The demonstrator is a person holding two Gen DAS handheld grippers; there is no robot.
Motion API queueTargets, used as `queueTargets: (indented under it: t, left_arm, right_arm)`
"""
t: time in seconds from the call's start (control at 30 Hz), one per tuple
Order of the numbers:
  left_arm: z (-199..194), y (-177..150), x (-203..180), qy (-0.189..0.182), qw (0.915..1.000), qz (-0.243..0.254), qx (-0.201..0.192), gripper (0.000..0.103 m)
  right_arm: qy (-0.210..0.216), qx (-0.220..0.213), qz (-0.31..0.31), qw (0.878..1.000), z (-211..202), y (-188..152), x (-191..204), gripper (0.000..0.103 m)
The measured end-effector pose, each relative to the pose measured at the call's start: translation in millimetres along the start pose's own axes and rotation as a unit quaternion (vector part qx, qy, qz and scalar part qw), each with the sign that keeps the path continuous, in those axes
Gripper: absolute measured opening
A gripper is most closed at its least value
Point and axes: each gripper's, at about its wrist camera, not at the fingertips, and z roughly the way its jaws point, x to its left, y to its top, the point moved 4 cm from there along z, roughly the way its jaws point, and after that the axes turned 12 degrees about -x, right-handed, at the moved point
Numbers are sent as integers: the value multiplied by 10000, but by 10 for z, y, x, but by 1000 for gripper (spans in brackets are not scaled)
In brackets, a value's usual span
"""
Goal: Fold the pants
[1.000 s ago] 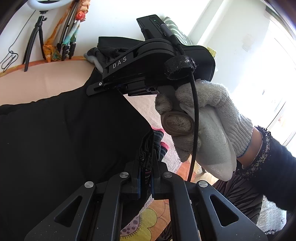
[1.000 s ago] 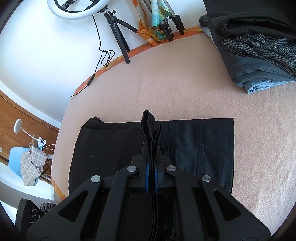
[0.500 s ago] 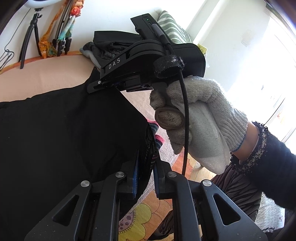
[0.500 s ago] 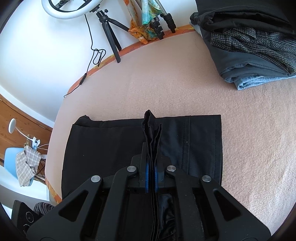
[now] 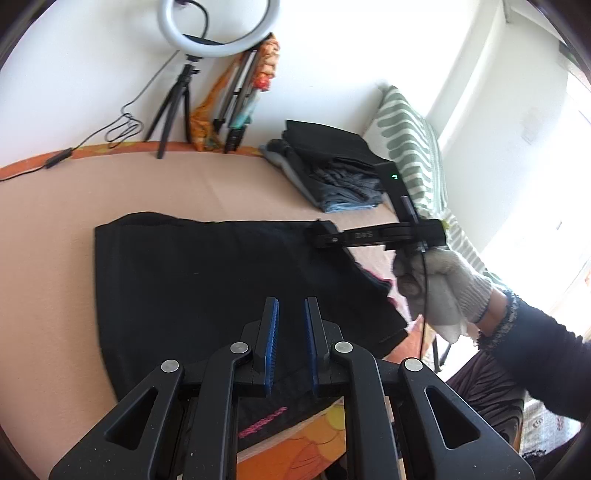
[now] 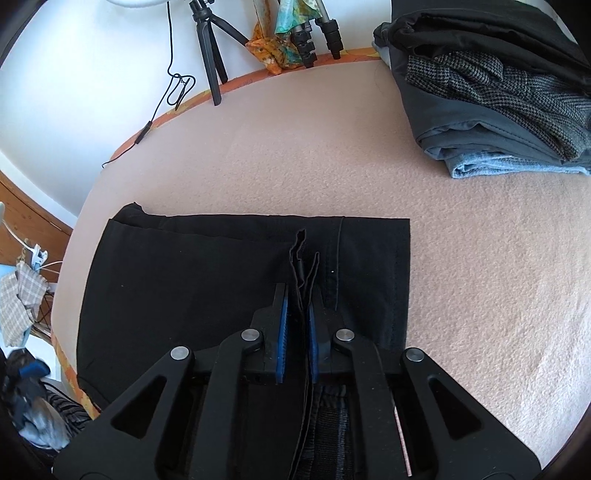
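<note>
Black pants (image 5: 203,277) lie folded into a flat rectangle on the peach blanket (image 6: 332,147). My left gripper (image 5: 290,301) hovers over their near edge, open, nothing between its blue pads. My right gripper (image 5: 319,234), held by a white-gloved hand (image 5: 443,288), reaches the far right corner of the pants. In the right wrist view the pants (image 6: 184,277) spread ahead. A thin upright fold of their cloth (image 6: 301,254) stands between the right gripper's (image 6: 297,288) pads. Those jaws are opening, with the cloth still caught between them.
A stack of folded clothes (image 6: 498,92) sits at the far right of the bed, also seen from the left wrist (image 5: 332,173). A ring light on a tripod (image 5: 218,29) and more tripods stand by the wall. A striped pillow (image 5: 410,140) leans at the right.
My left gripper let go of the pants' edge and drew back and up, so the whole folded pants now show. The right gripper stayed low; its pads parted slightly.
</note>
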Motion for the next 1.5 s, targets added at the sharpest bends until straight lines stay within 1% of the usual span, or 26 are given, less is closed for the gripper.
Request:
queueTargets:
  t: [0.07, 0.1, 0.13, 0.17, 0.2, 0.3, 0.37, 0.43, 0.57, 0.7, 0.77, 0.87, 0.93, 1.0, 1.1, 1.2, 1.33, 1.5]
  left_arm:
    - [-64, -31, 218, 402, 9992, -67, 46, 12]
    - [-87, -64, 297, 525, 9986, -95, 64, 12]
    - [-108, -106, 356, 595, 9981, -122, 105, 12]
    - [-79, -135, 409, 658, 9976, -120, 170, 12]
    - [-70, -190, 443, 720, 9971, -49, 254, 12]
    - [-49, -369, 476, 873, 9947, 163, 511, 12]
    - [-83, -447, 524, 938, 9942, 82, 513, 12]
    - [-128, -474, 583, 961, 9944, -41, 448, 12]
    - [-205, -433, 591, 1050, 9943, 8, 190, 12]
    - [-164, -427, 662, 1056, 9941, -104, 236, 12]
    - [-134, -451, 702, 1086, 9936, -140, 294, 12]
    - [-132, -490, 750, 1104, 9930, -214, 350, 12]
    - [-118, -521, 774, 1082, 9929, -275, 417, 12]
    - [-110, -545, 783, 1058, 9929, -299, 453, 12]
    - [-133, -566, 794, 1002, 9933, -339, 462, 12]
    - [-165, -591, 840, 944, 9930, -523, 477, 12]
    - [-204, -641, 835, 882, 9933, -543, 504, 12]
    - [-240, -689, 854, 797, 9938, -591, 492, 14]
  right_arm:
    - [-240, -66, -182, 9995, -33, 16, 11, 14]
    - [-393, -129, -262, 9988, -57, 33, 15, 20]
    - [-536, -192, -308, 9979, -86, 56, 14, 23]
    - [-660, -259, -329, 9969, -122, 88, 11, 23]
    - [-681, -365, -331, 9965, -173, 124, 23, 23]
    - [-509, -648, -426, 9957, -349, 217, 175, 23]
    - [-268, -771, -516, 9953, -435, 245, 350, 23]
    - [8, -792, -606, 9950, -464, 247, 555, 23]
    - [669, -621, -850, 9922, -383, 183, 1058, 23]
    - [1182, -355, -1169, 9854, -208, 92, 1583, 23]
    - [1318, -208, -1390, 9813, -87, 60, 1852, 23]
    - [1406, -32, -1672, 9759, 133, 35, 2182, 23]
    - [1537, 223, -1736, 9725, 330, 28, 2379, 23]
    - [1539, 468, -1878, 9689, 555, 8, 2542, 23]
    - [1315, 660, -2165, 9651, 850, -16, 2722, 23]
    - [1231, 827, -2109, 9662, 1063, -14, 2791, 23]
    - [1099, 946, -2142, 9660, 1223, -5, 2844, 23]
    - [1061, 977, -2107, 9669, 1304, 12, 2886, 24]
